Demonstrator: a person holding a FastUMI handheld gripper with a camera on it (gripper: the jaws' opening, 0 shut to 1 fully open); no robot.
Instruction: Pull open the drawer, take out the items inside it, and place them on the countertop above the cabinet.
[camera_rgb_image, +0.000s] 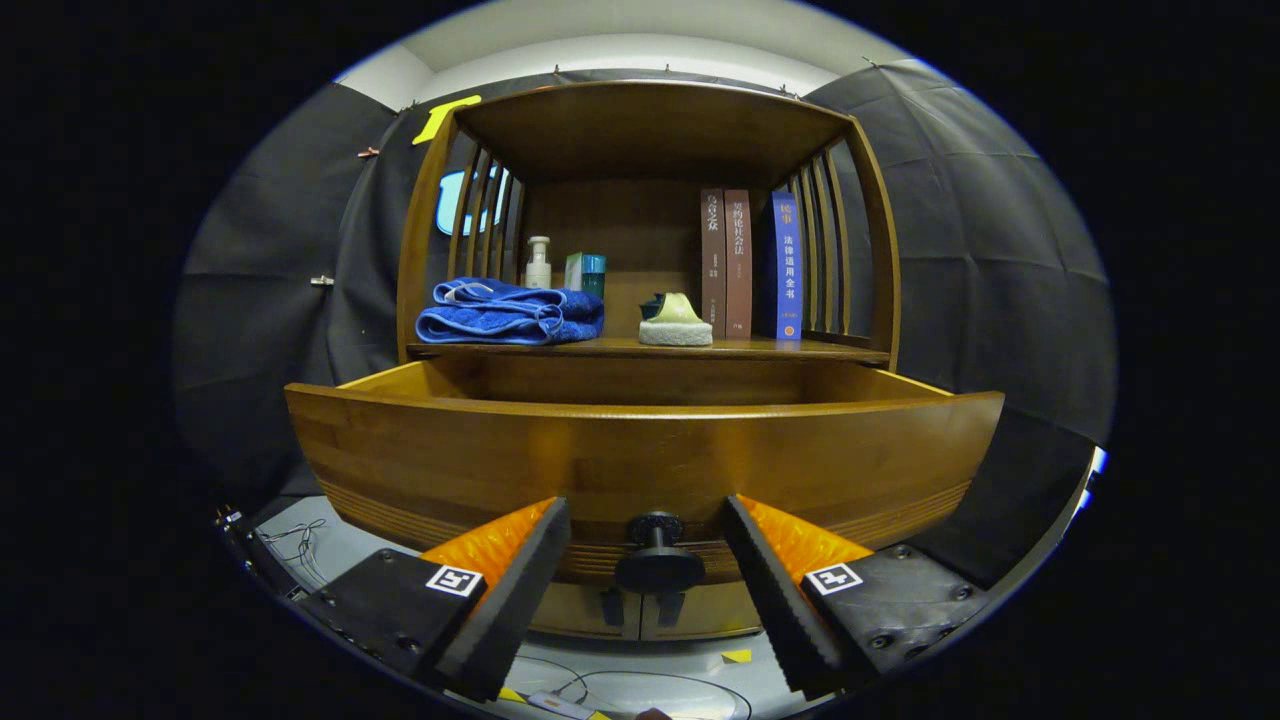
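The drawer (640, 455) stood pulled out from the cabinet toward the camera, its curved front of glossy, warm-grained wood hiding whatever lay inside, and its round dark knob (658, 552) sat in the gap between the 2 fingers, touched by neither. The gripper (648, 580) was released, its jaws spread wide either side of the knob, probably because the pull was done and it needed to be free to reach in. Above, the countertop (620, 348) carried a soft folded blue towel (510, 312), a pump bottle (538, 263), a small box (586, 273), a sponge-like pad (676, 325) and 3 upright books (750, 262), with a bare strip near its front edge.
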